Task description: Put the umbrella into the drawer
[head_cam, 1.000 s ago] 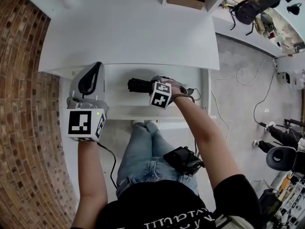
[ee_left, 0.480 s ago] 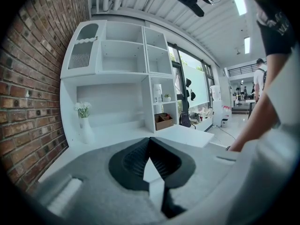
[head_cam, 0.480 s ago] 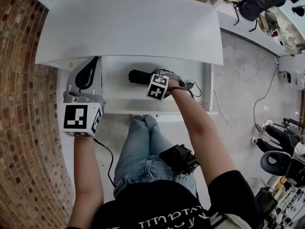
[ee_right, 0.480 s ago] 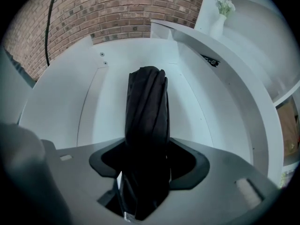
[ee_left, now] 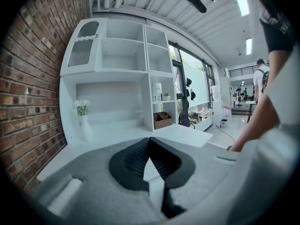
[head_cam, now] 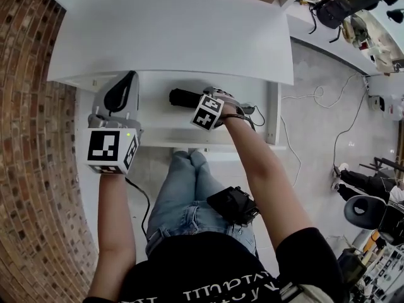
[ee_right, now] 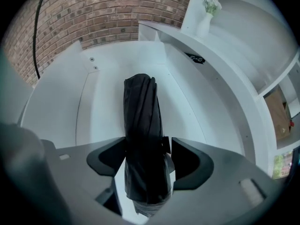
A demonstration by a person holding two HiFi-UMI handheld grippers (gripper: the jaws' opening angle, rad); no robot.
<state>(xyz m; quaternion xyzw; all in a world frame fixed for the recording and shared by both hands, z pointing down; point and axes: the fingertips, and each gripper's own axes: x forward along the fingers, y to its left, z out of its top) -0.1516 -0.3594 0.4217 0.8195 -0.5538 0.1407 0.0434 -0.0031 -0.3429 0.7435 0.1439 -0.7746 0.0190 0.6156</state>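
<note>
A folded black umbrella (head_cam: pixel 182 98) lies in the open white drawer (head_cam: pixel 158 124) under the desk top. My right gripper (head_cam: pixel 203 104) points steeply down over its right end. In the right gripper view the umbrella (ee_right: pixel 140 121) runs lengthwise between the pads, which are opening; a gap shows by the right pad, and the right gripper (ee_right: pixel 146 156) no longer clamps it. The drawer floor (ee_right: pixel 192 102) shows around the umbrella. My left gripper (head_cam: pixel 129 77) hovers by the drawer's left end. In the left gripper view the left gripper (ee_left: pixel 150 142) is shut on nothing.
The white desk top (head_cam: pixel 170 36) lies beyond the drawer, with a brick wall (head_cam: pixel 31 169) at the left. A shelf unit holds a cardboard box (ee_left: pixel 162 120) and a vase of flowers (ee_left: pixel 85 125). The person's legs (head_cam: pixel 183 194) are below the drawer front. Cables (head_cam: pixel 315 100) lie on the floor at the right.
Both grippers stay about where they were, and the umbrella lies in the same place in the drawer. Only the view has shifted a little.
</note>
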